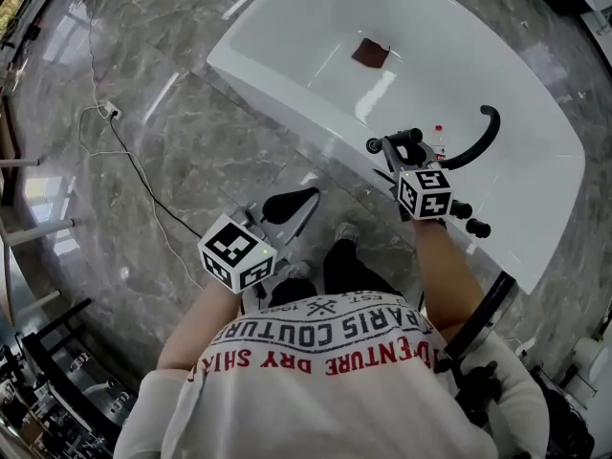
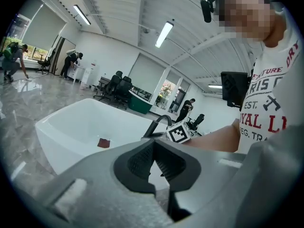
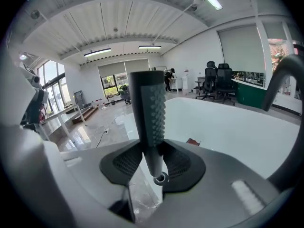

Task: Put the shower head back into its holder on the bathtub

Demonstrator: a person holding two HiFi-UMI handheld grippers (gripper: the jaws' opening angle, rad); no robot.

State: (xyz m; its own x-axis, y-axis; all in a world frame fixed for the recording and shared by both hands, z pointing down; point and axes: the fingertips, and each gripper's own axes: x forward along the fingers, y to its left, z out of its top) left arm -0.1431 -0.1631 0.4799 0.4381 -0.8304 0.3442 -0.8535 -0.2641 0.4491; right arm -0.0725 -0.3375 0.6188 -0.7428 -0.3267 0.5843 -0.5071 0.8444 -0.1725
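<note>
The shower head (image 3: 148,109), a dark grey stick with rows of nubs, stands upright between the jaws of my right gripper (image 3: 152,169), which is shut on its lower end. In the head view this gripper (image 1: 395,145) hovers over the near rim of the white bathtub (image 1: 316,151), beside the black curved faucet (image 1: 483,134). Black fittings (image 1: 471,220) sit on the rim just right of the hand; I cannot make out the holder itself. My left gripper (image 1: 298,199) hangs over the floor outside the tub, its jaws shut and empty (image 2: 155,171).
A red-brown patch (image 1: 371,54) lies on the tub floor. A small red-capped bottle (image 1: 439,139) stands by the faucet. A white cable (image 1: 124,151) trails across the marble floor. Office chairs (image 3: 217,87) and people (image 2: 72,63) are far off.
</note>
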